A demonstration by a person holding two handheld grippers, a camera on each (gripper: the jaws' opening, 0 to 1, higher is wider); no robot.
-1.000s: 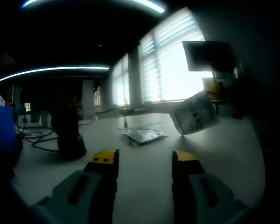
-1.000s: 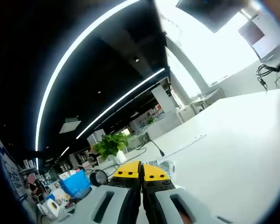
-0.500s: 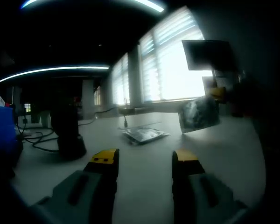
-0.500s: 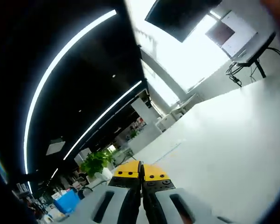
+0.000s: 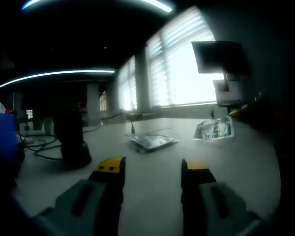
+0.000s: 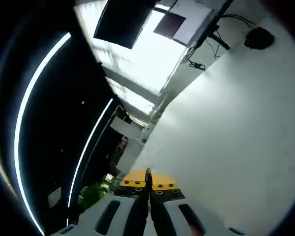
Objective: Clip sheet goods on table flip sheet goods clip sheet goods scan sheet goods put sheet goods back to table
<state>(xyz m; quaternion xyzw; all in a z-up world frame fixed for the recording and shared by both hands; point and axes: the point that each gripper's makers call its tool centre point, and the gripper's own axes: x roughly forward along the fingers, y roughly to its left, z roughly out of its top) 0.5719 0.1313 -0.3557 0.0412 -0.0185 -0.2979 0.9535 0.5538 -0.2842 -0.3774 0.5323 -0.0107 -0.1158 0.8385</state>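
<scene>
My left gripper (image 5: 153, 166) hangs open over the white table (image 5: 152, 196), nothing between its yellow-tipped jaws. Beyond it a small pile of clear sheet packets (image 5: 152, 142) lies flat on the table. Further right, one silvery sheet packet (image 5: 214, 130) hovers low over the tabletop, tilted nearly flat, with the right gripper's yellow tip (image 5: 235, 112) at its far edge. In the right gripper view my right gripper (image 6: 148, 185) has its jaws pressed together, and the packet itself is hidden there.
A black stand-like object (image 5: 72, 142) with cables sits left of the pile, and a blue box (image 5: 2, 137) is at the far left. A dark monitor (image 5: 219, 57) hangs before bright windows. In the right gripper view a black round object (image 6: 259, 37) lies on the table (image 6: 226, 128).
The held packet has swung from facing the left camera to nearly flat and dropped lower toward the table. The right gripper view has rolled strongly. The left gripper has stayed still.
</scene>
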